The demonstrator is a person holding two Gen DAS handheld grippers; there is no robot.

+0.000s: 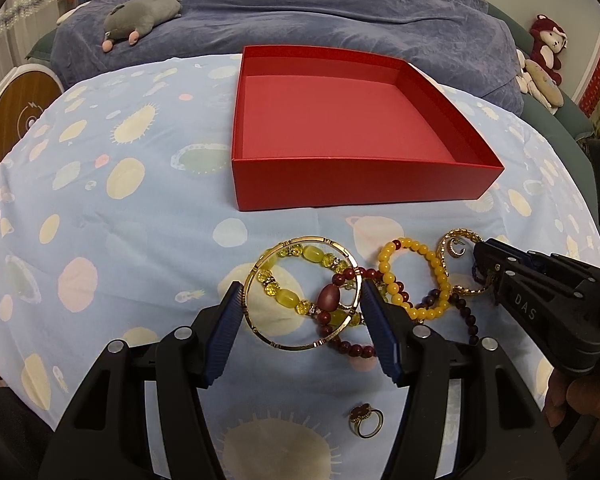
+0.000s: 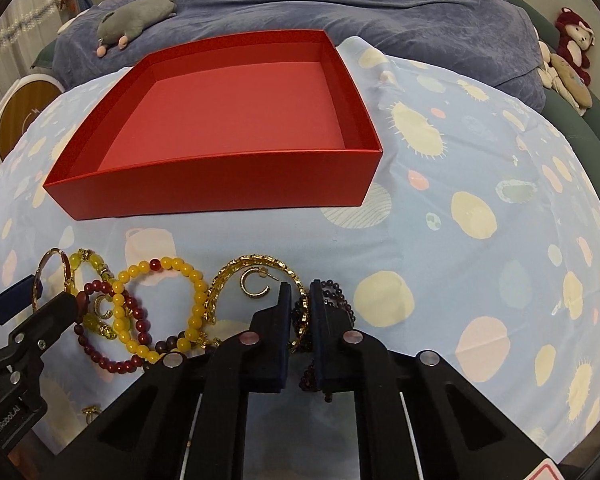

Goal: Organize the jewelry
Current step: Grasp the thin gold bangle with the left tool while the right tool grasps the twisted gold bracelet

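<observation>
gold bangle [image 1: 300, 292] bracketed by left gripper [image 1: 300, 320], fingers apart. right gripper [image 2: 302, 320] clamped on gold chain bracelet [image 2: 256, 268] beside dark beads. pickup step; lift into empty red box [image 2: 204, 184] needed.

I see a surface under a pale blue cloth [image 1: 112, 216] printed with suns and planets. On it sits an open red box [image 1: 340, 188], and nearer me lie a gold bangle [image 1: 300, 292], yellow bead bracelets [image 2: 160, 312], dark red bead strands [image 2: 112, 344], a gold chain bracelet [image 2: 256, 272], a hoop earring [image 2: 254, 284] and a ring [image 1: 366, 420].
</observation>
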